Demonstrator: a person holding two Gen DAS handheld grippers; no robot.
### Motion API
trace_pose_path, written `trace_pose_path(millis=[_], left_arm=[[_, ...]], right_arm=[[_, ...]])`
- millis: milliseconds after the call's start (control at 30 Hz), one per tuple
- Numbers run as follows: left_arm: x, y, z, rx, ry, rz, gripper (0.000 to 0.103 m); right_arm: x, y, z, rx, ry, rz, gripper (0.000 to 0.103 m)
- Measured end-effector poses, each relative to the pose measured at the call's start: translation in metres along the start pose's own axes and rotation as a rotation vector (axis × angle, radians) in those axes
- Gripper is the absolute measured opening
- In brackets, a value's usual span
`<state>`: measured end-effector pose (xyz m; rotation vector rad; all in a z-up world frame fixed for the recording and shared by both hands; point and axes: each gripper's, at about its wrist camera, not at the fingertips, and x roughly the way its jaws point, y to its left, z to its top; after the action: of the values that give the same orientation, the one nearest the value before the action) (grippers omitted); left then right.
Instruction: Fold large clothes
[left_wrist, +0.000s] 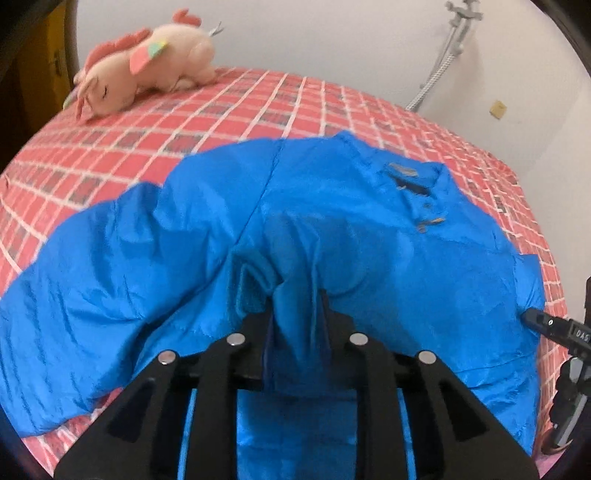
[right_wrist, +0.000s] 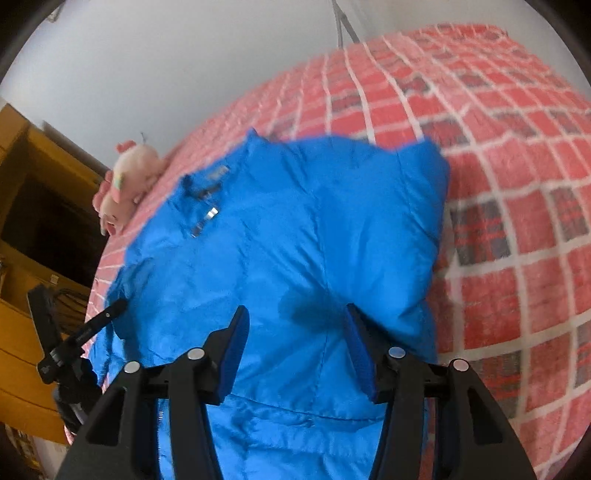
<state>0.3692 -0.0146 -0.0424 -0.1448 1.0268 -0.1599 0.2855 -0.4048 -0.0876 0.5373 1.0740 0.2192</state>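
A shiny blue jacket (left_wrist: 332, 221) lies spread on the bed, its collar and snap placket (left_wrist: 421, 199) toward the far right. My left gripper (left_wrist: 295, 306) is shut on a raised fold of the jacket's fabric, which bunches up between its fingers. In the right wrist view the same jacket (right_wrist: 295, 229) fills the middle, with one bulging corner (right_wrist: 417, 177) at the upper right. My right gripper (right_wrist: 295, 310) hovers open over a seam in the fabric, with nothing pinched between its fingers. One right finger (left_wrist: 543, 322) shows at the jacket's right edge.
The bed wears a red checked sheet (left_wrist: 258, 96) with bare room beyond the jacket (right_wrist: 509, 192). A pink plush toy (left_wrist: 147, 62) lies at the far corner. White walls stand behind, with a metal hose (left_wrist: 439, 66). A yellow cupboard (right_wrist: 33, 229) stands to the left.
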Motion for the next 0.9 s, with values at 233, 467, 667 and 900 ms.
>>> trace_pose_path(millis=[233,467,667,900], left_arm=[[-0.004,0.010,-0.003,-0.022,-0.035,-0.017,0.030],[-0.054,-0.023,-0.010,0.075,-0.168,-0.051,0.034],[-0.018,-0.042,-0.016,0.123,-0.071,-0.039,0.034],[0.016,-0.023,-0.016,0.080,0.042,-0.089,0.031]], right_arm=[[-0.002,0.008,-0.005,-0.034,-0.011,-0.045,0.053],[-0.036,0.041,-0.014,-0.090,-0.050,-0.052,0.055],[-0.015,0.048,-0.019,-0.106,0.001,-0.107,0.055],[0.013,0.038,-0.025,-0.113,0.039,-0.171,0.055]])
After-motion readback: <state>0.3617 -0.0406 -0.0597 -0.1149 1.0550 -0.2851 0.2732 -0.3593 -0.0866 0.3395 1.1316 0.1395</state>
